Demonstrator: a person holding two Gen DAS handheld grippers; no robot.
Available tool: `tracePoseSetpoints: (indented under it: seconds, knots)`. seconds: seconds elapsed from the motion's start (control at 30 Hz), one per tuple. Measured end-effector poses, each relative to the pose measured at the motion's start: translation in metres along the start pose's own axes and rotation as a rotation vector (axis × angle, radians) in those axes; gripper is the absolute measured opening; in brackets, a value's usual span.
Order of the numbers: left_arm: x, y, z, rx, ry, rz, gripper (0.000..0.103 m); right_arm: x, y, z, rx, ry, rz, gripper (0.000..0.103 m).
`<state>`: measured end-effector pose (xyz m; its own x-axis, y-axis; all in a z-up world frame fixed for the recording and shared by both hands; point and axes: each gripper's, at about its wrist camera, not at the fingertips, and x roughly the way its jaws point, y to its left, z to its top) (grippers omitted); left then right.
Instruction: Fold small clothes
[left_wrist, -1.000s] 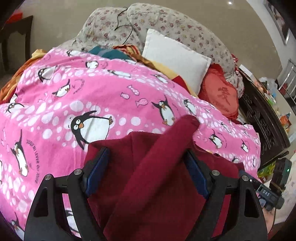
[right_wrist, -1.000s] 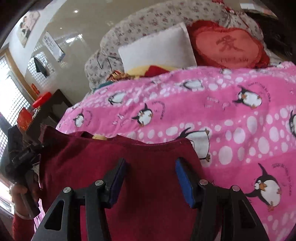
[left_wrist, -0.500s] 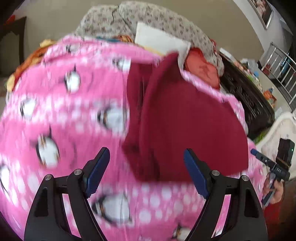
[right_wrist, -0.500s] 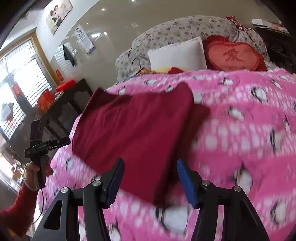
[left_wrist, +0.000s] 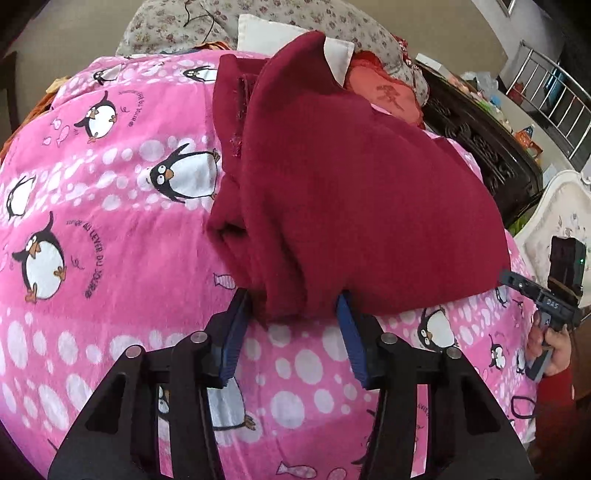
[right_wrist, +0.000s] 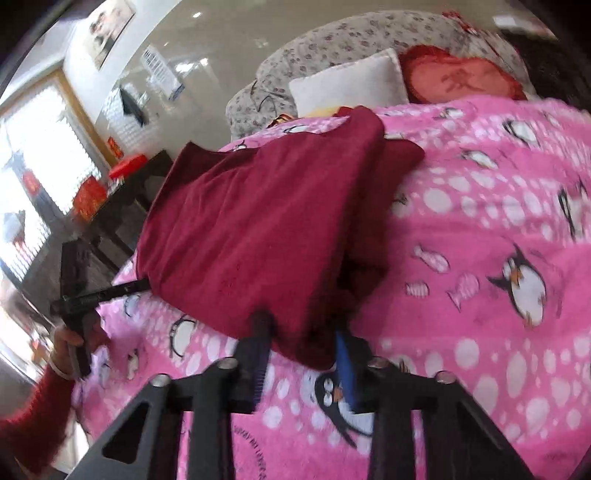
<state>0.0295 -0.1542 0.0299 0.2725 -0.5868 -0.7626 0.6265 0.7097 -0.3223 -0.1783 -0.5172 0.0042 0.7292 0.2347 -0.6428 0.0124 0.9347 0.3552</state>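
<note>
Both your grippers have dropped back to the sweater's near hem: left gripper (left_wrist: 293, 325) and right gripper (right_wrist: 301, 345) jaws are closing on bunched cloth between them. Beyond them the sweater (left_wrist: 351, 184) sprawls over the blanket (left_wrist: 110, 258), soft and floppy; pinch all layers.

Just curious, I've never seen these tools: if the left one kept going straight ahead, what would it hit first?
The dark red garment: its near edge already sits between the closing jaws of the left gripper, with the pink blanket underneath.
</note>
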Motion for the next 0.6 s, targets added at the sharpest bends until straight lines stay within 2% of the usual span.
tracePoseSetpoints:
  seconds: [0.07,0.13,0.17,0.2,0.3,0.43,0.5,0.6]
  knots:
    - [-0.002,-0.001,0.003,0.019,0.013,-0.011,0.036,-0.005,0.005,0.005,-0.025,-0.011,0.005,0.016]
    - [-0.012,-0.003,0.007,0.045,0.006,-0.007,0.026,-0.019,0.008,0.013,-0.048,-0.039,0.007,0.014]
    - [-0.016,-0.002,0.007,0.053,0.002,-0.001,0.015,-0.025,0.010,0.015,-0.061,-0.050,0.002,0.013]
    - [-0.020,0.000,0.008,0.055,0.002,-0.001,0.012,-0.030,0.011,0.016,-0.070,-0.053,-0.004,0.013]
    - [-0.016,0.014,0.000,0.044,0.021,0.054,0.011,-0.018,0.009,0.009,-0.089,0.000,-0.057,0.013]
    - [-0.019,0.035,-0.009,-0.035,0.022,0.018,0.010,-0.004,-0.007,-0.002,-0.039,0.039,-0.048,0.013]
    - [-0.028,0.032,-0.007,-0.012,0.007,0.067,0.010,-0.017,-0.006,0.002,-0.023,-0.010,-0.027,0.014]
    - [-0.048,0.017,0.001,0.028,-0.034,0.084,0.010,-0.046,-0.001,0.011,-0.009,-0.129,-0.055,0.026]
